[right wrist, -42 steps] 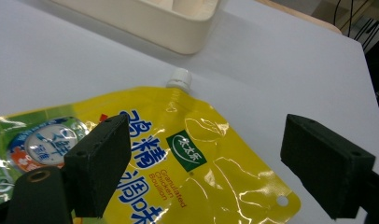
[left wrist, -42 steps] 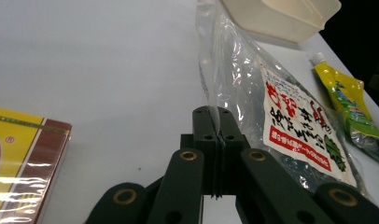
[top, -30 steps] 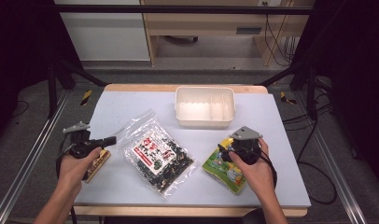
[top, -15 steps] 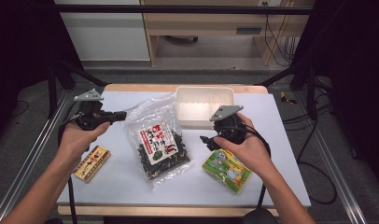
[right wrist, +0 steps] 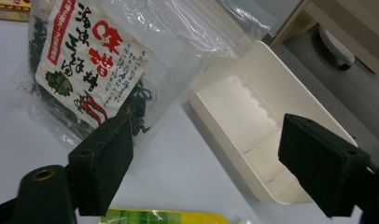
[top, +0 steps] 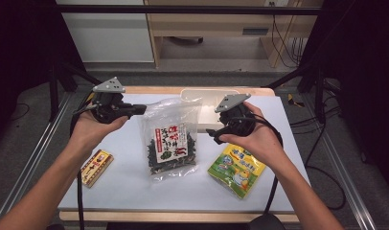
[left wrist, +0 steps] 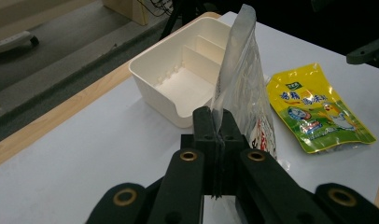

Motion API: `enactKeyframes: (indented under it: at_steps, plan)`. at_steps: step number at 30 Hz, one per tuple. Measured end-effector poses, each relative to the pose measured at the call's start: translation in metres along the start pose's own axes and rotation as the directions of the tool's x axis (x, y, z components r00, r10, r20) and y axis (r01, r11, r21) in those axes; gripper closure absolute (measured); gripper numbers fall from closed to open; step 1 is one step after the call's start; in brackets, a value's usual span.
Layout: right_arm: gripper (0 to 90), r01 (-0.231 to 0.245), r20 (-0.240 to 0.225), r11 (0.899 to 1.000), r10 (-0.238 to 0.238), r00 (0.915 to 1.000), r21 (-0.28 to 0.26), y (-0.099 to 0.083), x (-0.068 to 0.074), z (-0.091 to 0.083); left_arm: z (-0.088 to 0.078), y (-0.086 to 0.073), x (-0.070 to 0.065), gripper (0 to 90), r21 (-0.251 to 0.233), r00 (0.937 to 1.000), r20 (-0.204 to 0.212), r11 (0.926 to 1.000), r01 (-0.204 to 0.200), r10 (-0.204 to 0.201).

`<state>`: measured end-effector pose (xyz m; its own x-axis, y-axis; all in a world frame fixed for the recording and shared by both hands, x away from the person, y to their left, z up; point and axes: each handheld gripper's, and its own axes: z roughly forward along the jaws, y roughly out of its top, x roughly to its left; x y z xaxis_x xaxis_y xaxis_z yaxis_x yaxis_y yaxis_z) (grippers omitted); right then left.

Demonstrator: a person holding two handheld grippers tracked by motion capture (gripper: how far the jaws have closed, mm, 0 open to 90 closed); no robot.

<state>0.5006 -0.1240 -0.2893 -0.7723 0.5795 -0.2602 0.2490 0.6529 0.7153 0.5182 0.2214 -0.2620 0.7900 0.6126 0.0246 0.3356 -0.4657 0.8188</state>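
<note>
The left gripper (left wrist: 219, 140) view shows its jaws pinching the seaweed bag (left wrist: 243, 88); the right gripper (right wrist: 206, 163) view shows its jaws spread wide.

Both forearms enter from the near edge, angled inward, hands raised above the table. Left gripper (top: 135, 109) sits palm-up in the left hand (top: 94, 128), pointing right, jaws clamped together. Right gripper (top: 212, 134) points left in the right hand (top: 252, 139); its jaws stand wide apart, having just narrowed slightly, nothing between them.
</note>
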Motion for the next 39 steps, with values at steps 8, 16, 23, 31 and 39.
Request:
enactKeyframes:
  at_steps: [8, 16, 23, 31, 39]
  plan:
    - [26.7, 0.030, 0.006, 1.000, -0.030, 0.9995, 0.005, 0.017, -0.006, -0.014, 0.001, 0.012, -0.011, 89.2, 0.002, 0.9991, 0.016, 0.9993, -0.038, 0.038]
    - [31.9, 0.068, -0.012, 0.998, -0.068, 0.9976, 0.017, 0.034, -0.012, -0.022, 0.000, 0.020, -0.023, 89.2, -0.001, 0.9965, 0.035, 0.9971, -0.076, 0.076]
    - [28.5, 0.098, -0.044, 0.995, -0.098, 0.9942, 0.004, 0.041, -0.014, -0.019, -0.002, 0.022, -0.029, 89.2, -0.002, 0.9937, 0.048, 0.9949, -0.101, 0.101]
    - [27.7, 0.154, -0.071, 0.988, -0.154, 0.9855, -0.007, 0.052, -0.011, -0.005, -0.004, 0.023, -0.035, 89.2, -0.002, 0.9905, 0.063, 0.9925, -0.122, 0.122]
    - [38.8, 0.187, -0.148, 0.981, -0.179, 0.9725, 0.042, 0.063, -0.010, 0.016, -0.006, 0.024, -0.042, 89.2, -0.007, 0.9867, 0.076, 0.9896, -0.144, 0.144]
